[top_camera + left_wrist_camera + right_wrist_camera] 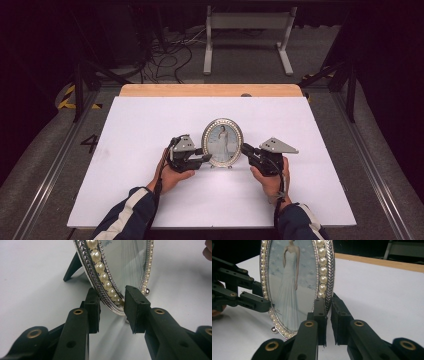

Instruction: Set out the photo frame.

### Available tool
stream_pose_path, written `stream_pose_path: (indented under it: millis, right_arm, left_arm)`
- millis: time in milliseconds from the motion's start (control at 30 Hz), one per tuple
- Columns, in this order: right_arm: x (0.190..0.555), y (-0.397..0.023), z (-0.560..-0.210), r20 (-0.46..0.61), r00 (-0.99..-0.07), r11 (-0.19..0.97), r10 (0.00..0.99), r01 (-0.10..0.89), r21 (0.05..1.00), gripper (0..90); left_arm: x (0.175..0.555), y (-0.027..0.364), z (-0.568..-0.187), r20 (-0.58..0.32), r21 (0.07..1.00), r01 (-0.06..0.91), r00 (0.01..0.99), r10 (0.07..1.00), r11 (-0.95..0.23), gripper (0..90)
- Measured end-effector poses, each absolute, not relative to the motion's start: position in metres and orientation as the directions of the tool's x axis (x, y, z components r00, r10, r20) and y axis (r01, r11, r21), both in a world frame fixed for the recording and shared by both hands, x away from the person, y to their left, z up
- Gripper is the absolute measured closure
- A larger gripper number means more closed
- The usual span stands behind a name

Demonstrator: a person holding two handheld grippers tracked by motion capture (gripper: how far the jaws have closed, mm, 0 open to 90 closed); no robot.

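Pearl-rimmed oval photo frame: upright on my white tabletop.
Left tool: spread astride its rim.
Right tool: apparently pinching the opposite rim.

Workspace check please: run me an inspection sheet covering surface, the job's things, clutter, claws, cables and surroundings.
Surface: white board on a wooden table, no marks seen.
Job's things: oval pearl-rimmed photo frame standing upright mid-board on its back strut.
Clutter: nothing seen.
Claws: left claw open, jaws straddling the frame's lower rim with a gap; right claw shut on the frame's opposite rim.
Cables: one trails from each claw along the wrist; loose bundle on the floor beyond the table.
Surroundings: dark room, white stand behind the table, yellow-black floor tape at left.
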State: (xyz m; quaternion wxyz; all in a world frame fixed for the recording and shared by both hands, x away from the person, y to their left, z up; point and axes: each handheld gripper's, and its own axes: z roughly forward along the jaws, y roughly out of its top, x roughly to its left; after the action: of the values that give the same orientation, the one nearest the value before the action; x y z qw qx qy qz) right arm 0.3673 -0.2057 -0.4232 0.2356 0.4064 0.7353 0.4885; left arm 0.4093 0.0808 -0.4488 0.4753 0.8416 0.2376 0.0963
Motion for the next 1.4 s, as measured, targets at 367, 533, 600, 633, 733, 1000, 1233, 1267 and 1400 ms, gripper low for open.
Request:
stream_pose_path:
  millis: [367, 533, 600, 633, 733, 1000, 1233, 1267, 1400]
  right_arm:
    - [0.366, -0.203, -0.420, -0.059, -0.578, 0.310, 0.814, 0.347, 0.885, 83.2]
    - [0.366, -0.205, -0.421, -0.065, -0.592, 0.332, 0.803, 0.355, 0.874, 83.0]
    - [0.364, -0.205, -0.421, -0.085, -0.596, 0.355, 0.798, 0.351, 0.866, 82.3]
    - [0.363, -0.205, -0.421, -0.087, -0.598, 0.357, 0.797, 0.351, 0.866, 82.1]
    - [0.362, -0.207, -0.421, -0.094, -0.605, 0.371, 0.790, 0.350, 0.860, 81.5]
    - [0.358, -0.206, -0.417, -0.127, -0.629, 0.422, 0.767, 0.347, 0.838, 71.0]
    - [0.355, -0.209, -0.418, -0.143, -0.662, 0.459, 0.736, 0.333, 0.824, 56.8]
    - [0.354, -0.210, -0.419, -0.149, -0.665, 0.467, 0.732, 0.330, 0.820, 55.2]
    - [0.351, -0.210, -0.421, -0.166, -0.685, 0.495, 0.709, 0.316, 0.809, 48.2]
  left_arm:
    - [0.406, 0.075, -0.450, -0.009, 0.826, 0.279, 0.875, 0.484, -0.489, 62.2]
    - [0.406, 0.078, -0.449, -0.011, 0.828, 0.278, 0.876, 0.481, -0.487, 61.4]
    - [0.405, 0.078, -0.448, -0.005, 0.828, 0.273, 0.877, 0.481, -0.490, 60.1]
    - [0.405, 0.079, -0.447, -0.001, 0.827, 0.270, 0.878, 0.479, -0.493, 59.5]
    - [0.403, 0.081, -0.446, 0.010, 0.826, 0.264, 0.876, 0.482, -0.498, 55.3]
    - [0.400, 0.081, -0.443, 0.059, 0.817, 0.246, 0.864, 0.500, -0.522, 42.1]
    - [0.396, 0.085, -0.441, 0.107, 0.800, 0.220, 0.863, 0.494, -0.558, 32.7]
    - [0.394, 0.085, -0.441, 0.113, 0.796, 0.217, 0.864, 0.490, -0.565, 30.9]
    - [0.388, 0.087, -0.440, 0.132, 0.782, 0.205, 0.868, 0.478, -0.588, 25.4]
